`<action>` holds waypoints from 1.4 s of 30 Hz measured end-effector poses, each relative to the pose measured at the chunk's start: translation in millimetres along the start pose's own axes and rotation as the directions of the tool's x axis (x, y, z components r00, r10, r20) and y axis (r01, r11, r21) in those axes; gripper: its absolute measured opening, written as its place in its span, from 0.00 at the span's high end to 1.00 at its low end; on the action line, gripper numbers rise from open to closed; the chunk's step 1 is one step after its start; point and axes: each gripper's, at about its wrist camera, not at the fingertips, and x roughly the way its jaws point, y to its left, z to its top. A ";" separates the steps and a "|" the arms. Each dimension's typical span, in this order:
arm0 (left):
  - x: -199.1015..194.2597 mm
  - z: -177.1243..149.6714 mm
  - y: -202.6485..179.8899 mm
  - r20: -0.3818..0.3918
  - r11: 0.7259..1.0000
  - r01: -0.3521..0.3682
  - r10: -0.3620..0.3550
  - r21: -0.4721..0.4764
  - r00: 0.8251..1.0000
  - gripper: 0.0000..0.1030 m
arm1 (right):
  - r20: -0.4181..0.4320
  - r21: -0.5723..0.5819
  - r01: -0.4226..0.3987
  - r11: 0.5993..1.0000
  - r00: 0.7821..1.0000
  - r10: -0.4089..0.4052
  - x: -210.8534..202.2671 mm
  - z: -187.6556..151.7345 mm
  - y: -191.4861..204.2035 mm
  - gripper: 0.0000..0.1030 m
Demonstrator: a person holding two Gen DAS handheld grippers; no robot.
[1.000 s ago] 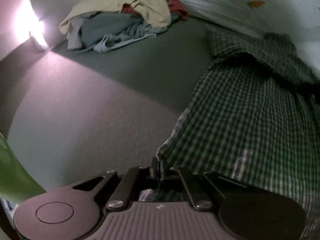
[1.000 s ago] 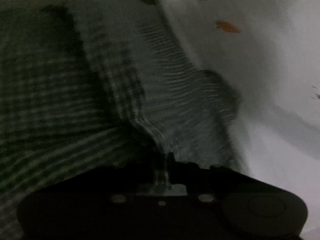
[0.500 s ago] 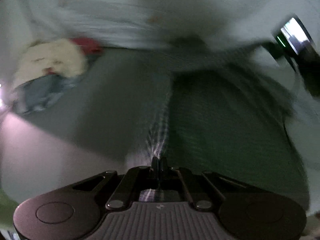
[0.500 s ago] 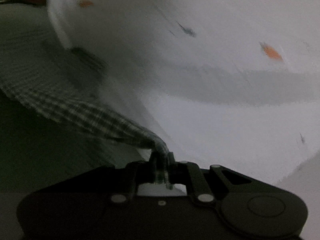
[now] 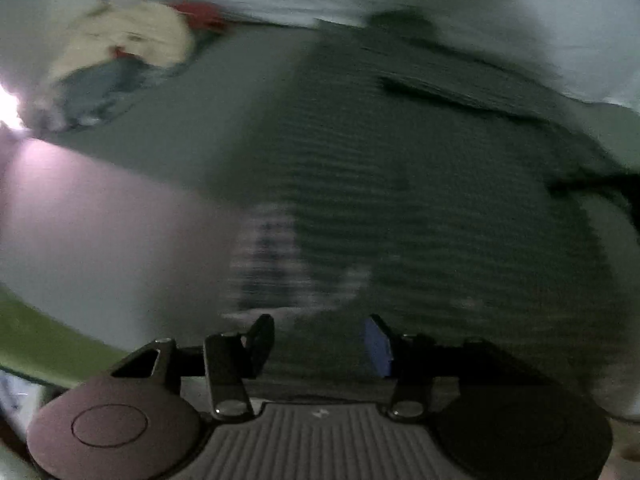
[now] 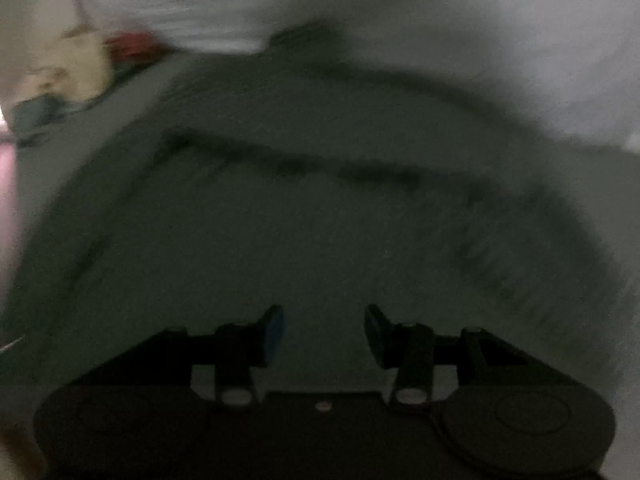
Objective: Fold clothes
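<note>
**Checked shirt being let go, lying ahead of both pairs of fingers**

The dark checked shirt point(image 5: 420, 208) is being shown spread on the grey bed sheet point(image 5: 224, 92), directly in front of and beneath both grippers. The jaws of the left gripper point(image 5: 318, 340) are being opened, with the pads standing apart; shirt fabric is being seen in the gap below them, but nothing is being pinched. The jaws of the right gripper point(image 6: 324, 330) are likewise being opened, and no cloth is being gripped there either, only the shirt point(image 6: 304, 216) lying beyond the tips.

In the left wrist view the garment's near left edge, where paler checks are showing, is being placed just ahead of the left gripper's fingers, so that hand is being judged nearer to that side. A dark fold line is being seen running across the shirt from left to right in both views, which suggests the long axis is lying crosswise to the fingers, though blur is making this uncertain. A pile of other clothes point(image 5: 120, 60) is being left well apart at the far left
</note>
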 end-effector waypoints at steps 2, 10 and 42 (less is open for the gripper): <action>11.1 -4.4 5.5 0.022 0.992 -0.057 0.055 0.111 0.998 0.49 | -0.019 0.006 -0.077 0.997 0.997 0.077 -4.9 -26.6 35.2 0.55; 53.5 -40.3 -0.3 0.139 0.828 -0.024 -0.066 0.560 0.988 0.87 | -0.032 -0.030 -0.086 0.996 0.996 0.085 -19.8 -87.2 141.2 0.53; 111.3 -14.7 118.6 -0.081 0.769 0.639 -0.636 0.005 0.767 0.74 | -0.016 0.287 0.081 0.955 0.997 -0.080 -63.0 -154.4 242.5 0.51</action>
